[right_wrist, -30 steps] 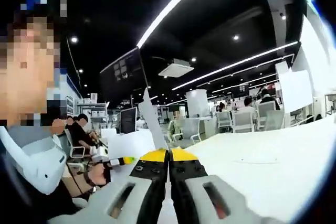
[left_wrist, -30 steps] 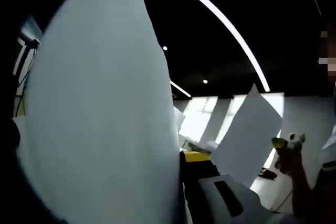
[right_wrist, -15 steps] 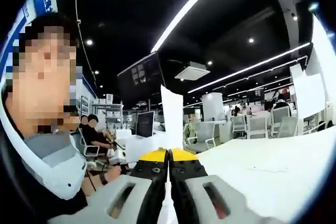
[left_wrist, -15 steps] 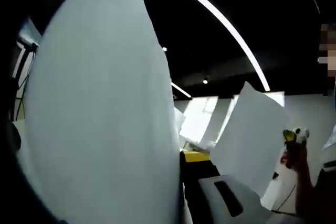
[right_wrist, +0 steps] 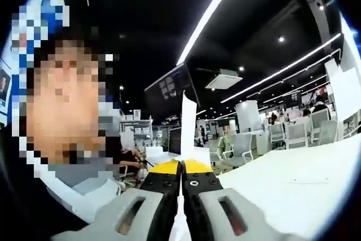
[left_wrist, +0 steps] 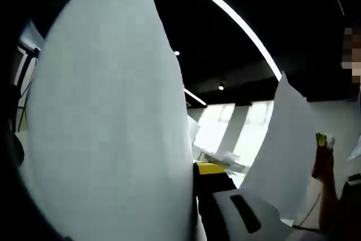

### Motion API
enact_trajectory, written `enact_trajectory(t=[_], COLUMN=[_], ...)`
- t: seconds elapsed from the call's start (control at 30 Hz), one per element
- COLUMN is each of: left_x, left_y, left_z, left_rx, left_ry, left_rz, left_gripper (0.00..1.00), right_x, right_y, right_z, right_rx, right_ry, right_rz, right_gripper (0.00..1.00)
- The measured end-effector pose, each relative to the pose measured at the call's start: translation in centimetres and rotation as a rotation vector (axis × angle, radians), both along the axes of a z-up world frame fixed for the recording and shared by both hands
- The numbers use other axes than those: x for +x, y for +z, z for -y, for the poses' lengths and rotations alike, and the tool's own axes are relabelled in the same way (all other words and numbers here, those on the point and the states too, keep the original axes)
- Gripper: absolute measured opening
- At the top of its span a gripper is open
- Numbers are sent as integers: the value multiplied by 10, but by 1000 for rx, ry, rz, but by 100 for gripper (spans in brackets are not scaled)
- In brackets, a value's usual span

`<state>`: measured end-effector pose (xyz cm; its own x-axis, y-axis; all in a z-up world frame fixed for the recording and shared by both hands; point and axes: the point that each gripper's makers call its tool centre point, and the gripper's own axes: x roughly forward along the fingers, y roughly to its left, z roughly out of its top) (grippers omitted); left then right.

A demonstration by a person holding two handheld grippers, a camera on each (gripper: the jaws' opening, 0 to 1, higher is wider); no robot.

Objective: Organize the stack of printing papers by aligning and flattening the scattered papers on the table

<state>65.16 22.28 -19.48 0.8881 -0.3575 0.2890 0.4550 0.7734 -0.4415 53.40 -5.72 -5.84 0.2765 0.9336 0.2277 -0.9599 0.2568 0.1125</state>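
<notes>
A big white paper sheet point(left_wrist: 107, 117) stands upright across the left half of the left gripper view. My left gripper point(left_wrist: 197, 169) is shut on its lower edge; one yellow-tipped jaw shows and the paper hides the other. Further right a second white sheet point(left_wrist: 282, 150) hangs in the air, pinched by my right gripper point(left_wrist: 321, 139) with a hand under it. In the right gripper view my right gripper point(right_wrist: 181, 166) is shut, and that sheet point(right_wrist: 189, 128) rises edge-on from between its yellow tips as a thin white strip.
A white table point(right_wrist: 293, 179) stretches off to the right. Behind it stand office chairs point(right_wrist: 242, 148), with desks and monitors further back. The person holding the grippers is close on the left point(right_wrist: 62, 196). Long strip lights cross the dark ceiling.
The right gripper's sheet has shifted right and turned more edge-on in the left gripper view. The right gripper view has swung closer to the person. The left sheet has stayed put.
</notes>
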Motion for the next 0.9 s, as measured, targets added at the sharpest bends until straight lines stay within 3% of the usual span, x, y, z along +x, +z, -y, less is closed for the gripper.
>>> enact_trajectory(t=[0.2, 0.5, 0.8, 0.9], left_x=[0, -2, -1, 2], left_y=[0, 2, 0, -3], left_z=[-3, 1, 7, 8], left_rx=[-5, -10, -2, 2], left_ry=[-5, -14, -29, -35], left_rz=[-1, 7, 7, -1], left_gripper=[6, 6, 6, 6], right_x=[-1, 14, 22, 16], right_y=[-12, -46, -52, -51], right_z=[-7, -36, -41, -44], right_rx=[-28, -171, -213, -235], right_ry=[76, 136, 141, 169], right_rz=[-56, -87, -88, -75], right_gripper=[0, 0, 0, 0])
